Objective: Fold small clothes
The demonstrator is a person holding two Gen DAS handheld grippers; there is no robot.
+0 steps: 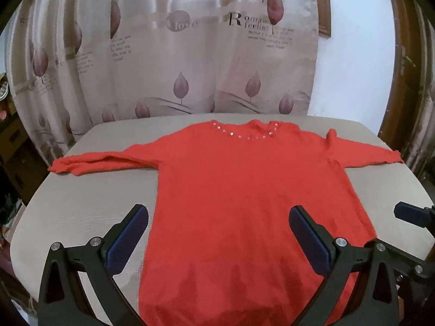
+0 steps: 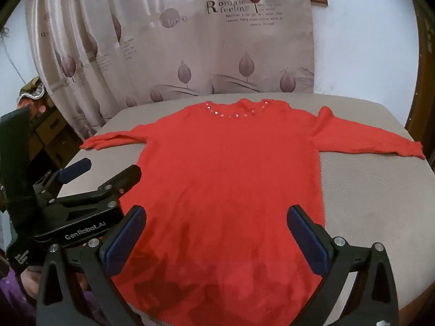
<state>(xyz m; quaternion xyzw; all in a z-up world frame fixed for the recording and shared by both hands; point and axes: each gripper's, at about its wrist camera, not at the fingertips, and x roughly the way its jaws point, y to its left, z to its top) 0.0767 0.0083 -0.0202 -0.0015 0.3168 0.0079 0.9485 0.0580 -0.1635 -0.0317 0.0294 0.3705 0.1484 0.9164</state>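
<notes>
A small red sweater (image 1: 244, 195) lies flat and face up on a beige table (image 1: 95, 190), neckline with shiny studs (image 1: 244, 135) at the far side, both sleeves spread sideways. My left gripper (image 1: 218, 217) hovers open above the sweater's lower left part, nothing between its blue pads. In the right wrist view the same sweater (image 2: 225, 176) fills the middle, and my right gripper (image 2: 217, 216) stands open above its hem area, empty. The left gripper (image 2: 106, 168) shows there at the left, over the table beside the sweater's left edge. One right fingertip (image 1: 407, 214) peeks in at the far right.
A patterned curtain (image 1: 176, 54) hangs right behind the table. A white wall (image 1: 353, 68) and a wooden door frame (image 1: 402, 68) stand to the right. Dark furniture and clutter (image 1: 11, 141) sit at the left. Bare table (image 2: 367, 203) shows right of the sweater.
</notes>
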